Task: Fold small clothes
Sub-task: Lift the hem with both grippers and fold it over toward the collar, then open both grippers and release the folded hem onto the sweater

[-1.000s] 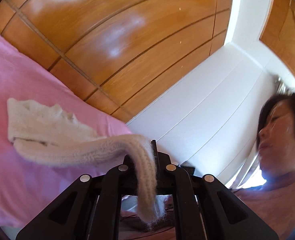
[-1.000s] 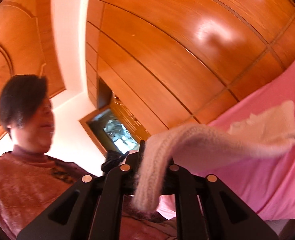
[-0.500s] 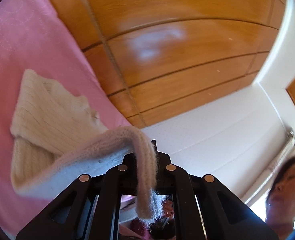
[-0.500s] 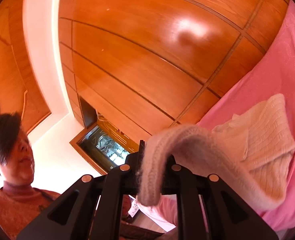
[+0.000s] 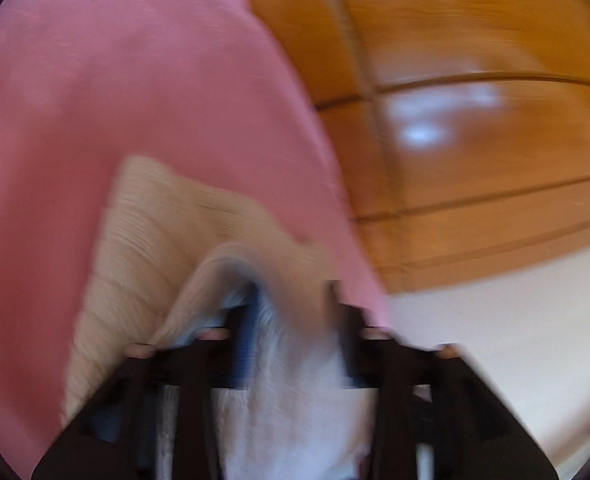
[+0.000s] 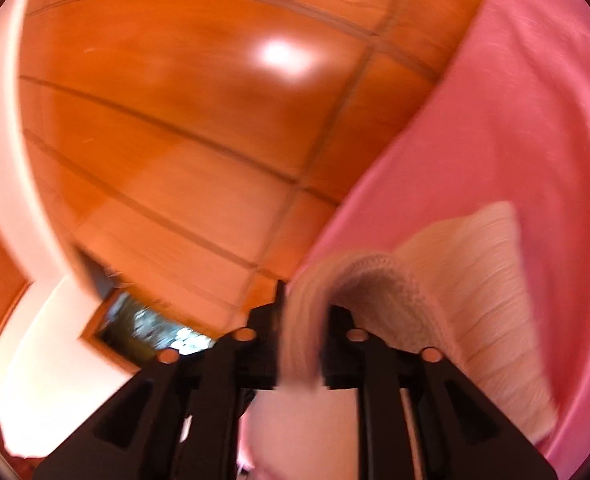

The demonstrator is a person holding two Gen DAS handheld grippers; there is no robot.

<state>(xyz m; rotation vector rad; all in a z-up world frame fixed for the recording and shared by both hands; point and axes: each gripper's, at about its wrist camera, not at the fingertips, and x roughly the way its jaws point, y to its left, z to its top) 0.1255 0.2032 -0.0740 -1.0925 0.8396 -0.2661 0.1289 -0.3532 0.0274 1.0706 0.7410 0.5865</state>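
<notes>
The cream knit garment [image 5: 167, 248] lay on the pink bed cover [image 5: 95, 80], its folded-over hem rising toward both cameras. In the left wrist view the cover's edge ran diagonally from the top centre down to the right of the gripper, with the wooden panelling [image 5: 475, 140] directly beyond it, so the garment sat near that edge with little cover between its right corner and the drop. To the left of the garment a broad stretch of bare pink cover reached toward the picture's rim. In the right wrist view the same edge slanted from the upper right down to the middle, and open cover [image 6: 535, 100] lay above and to the right of the garment [image 6: 475, 280].

The left gripper [image 5: 291, 320] had its jaws opening, with a fluffy strip of the knit still lying between them; the dark fingers stood apart and the pads no longer pressed on the cloth. The right gripper [image 6: 301, 328] was likewise opening, a band of the hem draped over and down between its fingers without being squeezed.

Both views were heavily smeared by motion. The weave showed only as faint ribs, the fingertips were blurred, and a blue streak beside the left finger could not be made out. The garment's near part was hidden behind each gripper's body. A dark framed opening [image 6: 147, 328] low on the wall was unreadable.
</notes>
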